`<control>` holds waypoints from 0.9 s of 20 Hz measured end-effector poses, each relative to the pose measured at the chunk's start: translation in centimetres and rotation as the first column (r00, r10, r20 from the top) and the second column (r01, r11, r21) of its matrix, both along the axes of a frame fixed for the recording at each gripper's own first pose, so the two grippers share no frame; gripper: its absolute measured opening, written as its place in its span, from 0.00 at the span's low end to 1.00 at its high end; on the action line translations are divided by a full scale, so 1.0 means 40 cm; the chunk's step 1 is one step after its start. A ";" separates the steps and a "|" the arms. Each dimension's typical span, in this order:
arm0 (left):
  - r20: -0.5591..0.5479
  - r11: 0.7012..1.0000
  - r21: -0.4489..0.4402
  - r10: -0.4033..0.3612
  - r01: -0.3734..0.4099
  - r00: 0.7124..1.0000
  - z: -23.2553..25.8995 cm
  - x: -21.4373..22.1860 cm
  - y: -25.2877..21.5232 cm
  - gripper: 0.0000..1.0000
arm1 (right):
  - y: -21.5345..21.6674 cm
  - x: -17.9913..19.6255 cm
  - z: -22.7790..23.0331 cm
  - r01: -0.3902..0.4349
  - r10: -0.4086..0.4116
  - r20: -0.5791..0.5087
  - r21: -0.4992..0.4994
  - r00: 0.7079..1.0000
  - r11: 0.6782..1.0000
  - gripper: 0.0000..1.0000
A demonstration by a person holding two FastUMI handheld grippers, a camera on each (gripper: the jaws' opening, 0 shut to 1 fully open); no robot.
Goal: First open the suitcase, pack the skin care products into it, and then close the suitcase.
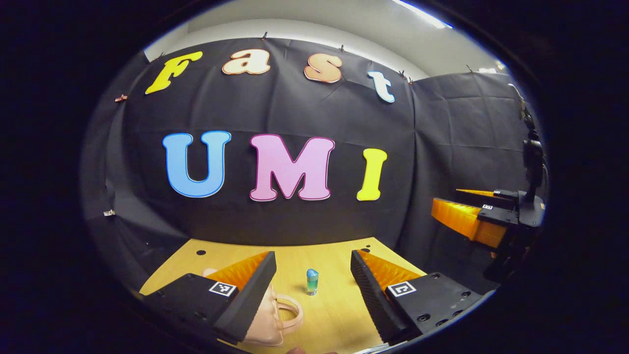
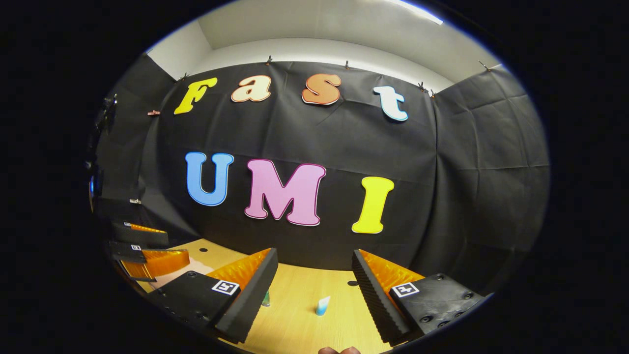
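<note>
Suitcase first: the small pale-pink hard case with a looped handle (image 1: 268, 314) is lying on the light wooden tabletop (image 1: 334, 314), close in and low in the left gripper view, partly hidden behind the near finger of the left tongs (image 1: 313, 287). It is looking closed, with the handle pointing towards the middle of the tabletop (I cannot make out a latch or zip). The left tongs are standing wide apart and holding nothing.

Just beyond, a small upright bottle with a blue cap and greenish body (image 1: 312, 281) is standing between the fingers' line of sight, well short of the back wall. In the right gripper view a little pale-blue tube with a white top (image 2: 323, 305) is standing on the tabletop, and the right tongs (image 2: 314, 290) are likewise spread apart and empty. The left tongs are also showing at the left edge there (image 2: 147, 255), near the pink case.

What could go wrong, as I judge it: both products are light and tall for their footprint, so a finger sweeping low towards the case could be knocking one over and sending it rolling. The case itself is small and probably light, so prying at the lid with one pair of tongs, unbraced by the other, may be sliding it across the smooth wood instead of opening it.
</note>
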State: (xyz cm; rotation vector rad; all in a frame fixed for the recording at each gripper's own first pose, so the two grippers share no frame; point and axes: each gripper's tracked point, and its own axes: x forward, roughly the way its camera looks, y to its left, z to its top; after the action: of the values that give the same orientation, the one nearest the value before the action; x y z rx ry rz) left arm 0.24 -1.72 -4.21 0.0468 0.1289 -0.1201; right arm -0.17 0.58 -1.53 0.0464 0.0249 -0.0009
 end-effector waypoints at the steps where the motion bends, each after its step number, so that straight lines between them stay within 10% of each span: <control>1: -0.047 1.000 -0.018 -0.017 0.016 0.999 -0.036 0.007 -0.006 0.95 | -0.004 0.002 -0.007 0.006 -0.006 -0.004 -0.001 1.000 1.000 0.96; 6: -0.319 0.987 -0.155 -0.095 0.047 0.943 -0.215 0.067 -0.004 0.96 | -0.044 0.011 -0.050 0.041 -0.042 -0.012 -0.013 0.999 0.999 0.96; 10: -0.506 0.998 -0.064 -0.041 0.010 0.862 -0.373 0.117 0.021 0.96 | -0.086 0.019 -0.118 0.021 -0.021 -0.062 0.002 0.998 1.000 0.96; 18: -0.808 0.989 0.081 0.138 -0.124 0.573 -0.651 0.225 0.055 0.97 | -0.339 0.015 -0.279 0.051 -0.045 -0.203 0.025 0.978 0.998 0.96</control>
State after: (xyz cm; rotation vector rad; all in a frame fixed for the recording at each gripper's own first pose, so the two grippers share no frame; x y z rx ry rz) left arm 9.24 0.46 -30.24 -0.0077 1.0782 0.0219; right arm 0.44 -12.98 -12.67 0.0766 0.2273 -0.0532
